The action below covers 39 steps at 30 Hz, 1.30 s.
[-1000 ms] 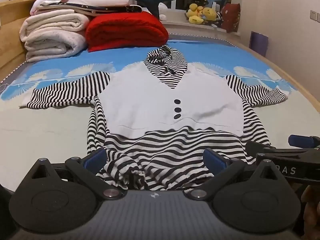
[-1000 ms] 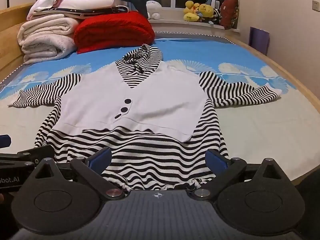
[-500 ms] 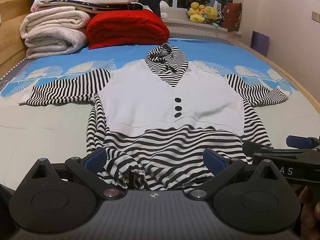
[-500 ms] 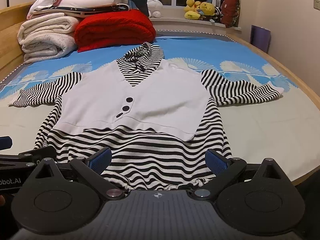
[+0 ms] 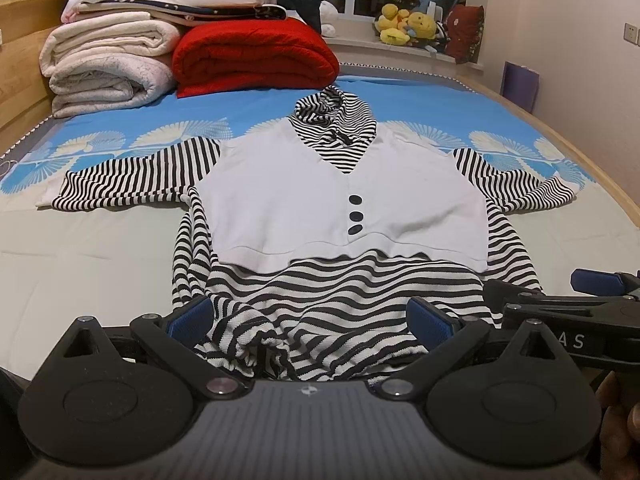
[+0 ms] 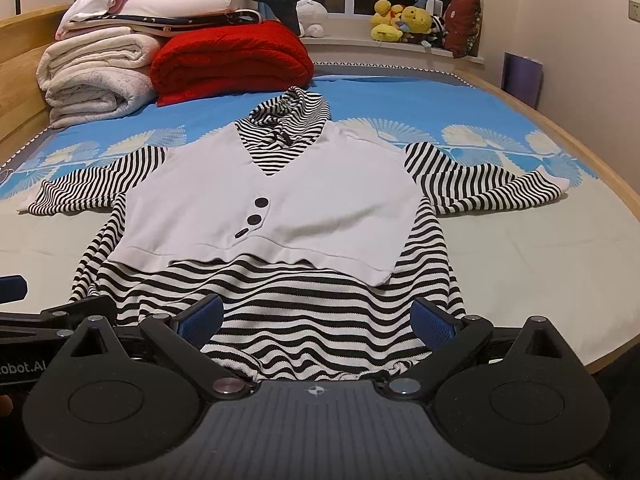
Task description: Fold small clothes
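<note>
A small black-and-white striped hooded top with a white vest front and dark buttons (image 5: 340, 200) lies flat on the bed, sleeves spread, hem toward me; it also shows in the right wrist view (image 6: 280, 200). My left gripper (image 5: 310, 318) is open, its blue pads on either side of the rumpled left part of the hem, low over it. My right gripper (image 6: 316, 316) is open over the right part of the hem. The right gripper's side shows at the right of the left wrist view (image 5: 560, 304).
The bed sheet (image 5: 80, 264) is blue with white fans at the far end, pale near me. Folded white blankets (image 5: 108, 68) and a red blanket (image 5: 256, 56) are stacked at the head. Plush toys (image 5: 404, 24) sit on the windowsill. A wooden bed edge (image 6: 580, 128) runs along the right.
Both grippers have crept slightly forward toward the garment's hem and stayed open. The garment has not moved.
</note>
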Each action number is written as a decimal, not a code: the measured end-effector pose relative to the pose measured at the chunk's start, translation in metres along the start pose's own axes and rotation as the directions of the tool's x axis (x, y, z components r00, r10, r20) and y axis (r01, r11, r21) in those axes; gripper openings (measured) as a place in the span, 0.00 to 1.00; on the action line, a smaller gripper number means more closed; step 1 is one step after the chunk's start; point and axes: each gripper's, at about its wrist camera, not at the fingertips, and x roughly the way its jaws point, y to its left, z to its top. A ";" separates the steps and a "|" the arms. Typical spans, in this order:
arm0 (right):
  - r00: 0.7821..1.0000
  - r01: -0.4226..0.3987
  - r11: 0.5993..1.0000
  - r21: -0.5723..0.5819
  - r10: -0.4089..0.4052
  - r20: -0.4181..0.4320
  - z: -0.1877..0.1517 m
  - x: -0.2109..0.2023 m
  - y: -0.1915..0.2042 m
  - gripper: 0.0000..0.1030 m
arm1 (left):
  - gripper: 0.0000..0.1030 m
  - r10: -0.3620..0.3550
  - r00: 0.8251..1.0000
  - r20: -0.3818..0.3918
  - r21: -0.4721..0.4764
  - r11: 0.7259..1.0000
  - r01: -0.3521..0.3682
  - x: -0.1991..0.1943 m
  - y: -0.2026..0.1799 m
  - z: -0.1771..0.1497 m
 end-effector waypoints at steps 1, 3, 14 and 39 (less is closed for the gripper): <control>1.000 0.000 1.000 0.000 0.000 0.000 0.000 0.000 0.000 0.96 | 0.99 0.000 1.000 0.000 0.000 1.000 0.000 0.000 0.000 0.000; 1.000 -0.001 1.000 -0.001 0.001 0.001 -0.002 0.001 0.000 0.96 | 0.99 -0.001 1.000 -0.001 0.001 1.000 0.001 0.000 0.000 0.000; 1.000 -0.002 1.000 0.000 0.002 0.000 -0.002 0.003 -0.001 0.96 | 0.99 0.001 1.000 -0.003 0.002 1.000 -0.001 0.001 -0.001 0.000; 0.999 0.050 0.996 0.074 -0.050 -0.001 0.010 0.036 -0.027 0.96 | 0.99 0.071 0.996 -0.048 -0.085 0.994 -0.075 0.032 0.027 0.023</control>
